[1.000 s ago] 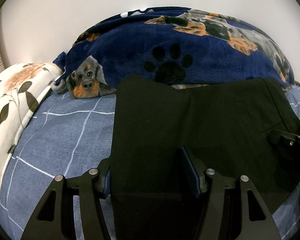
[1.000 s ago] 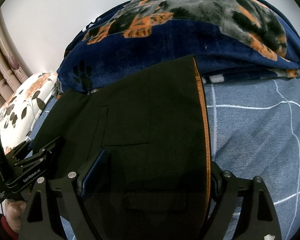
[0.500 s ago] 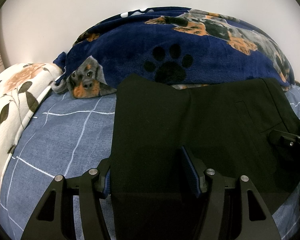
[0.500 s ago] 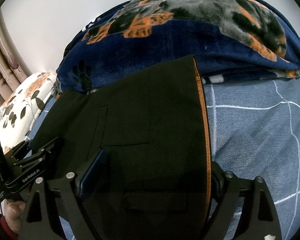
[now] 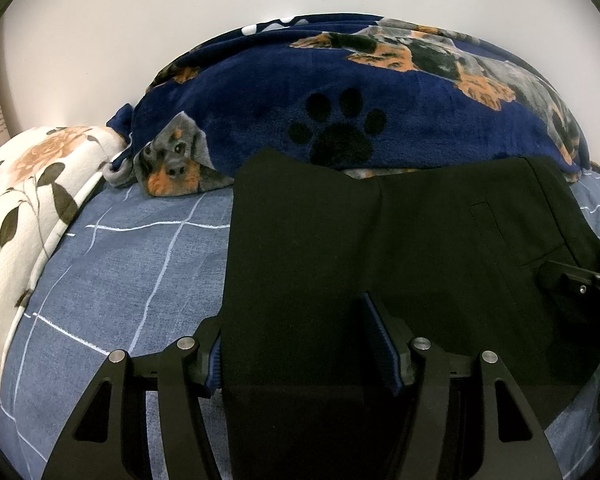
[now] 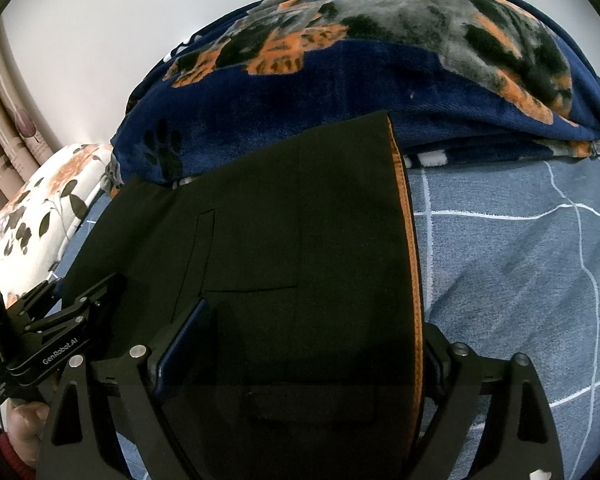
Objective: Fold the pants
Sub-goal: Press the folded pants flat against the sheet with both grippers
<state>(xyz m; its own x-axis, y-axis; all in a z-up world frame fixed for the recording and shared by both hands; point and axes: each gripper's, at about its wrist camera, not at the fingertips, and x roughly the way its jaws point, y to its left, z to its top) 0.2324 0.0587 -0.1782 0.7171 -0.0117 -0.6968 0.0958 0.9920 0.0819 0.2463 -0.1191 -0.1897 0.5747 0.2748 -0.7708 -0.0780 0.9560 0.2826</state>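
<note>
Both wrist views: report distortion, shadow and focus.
Left wrist view: fisheye bends the bedsheet lines; black pants lose detail; gripper casts shadow below. Right wrist view: same bending, blanket sharp, dark corners.

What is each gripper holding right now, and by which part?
Both straddle the black pants: left gripper at the plain left edge, right gripper at the orange-trimmed edge. Whether either is clamped cannot be told.
</note>
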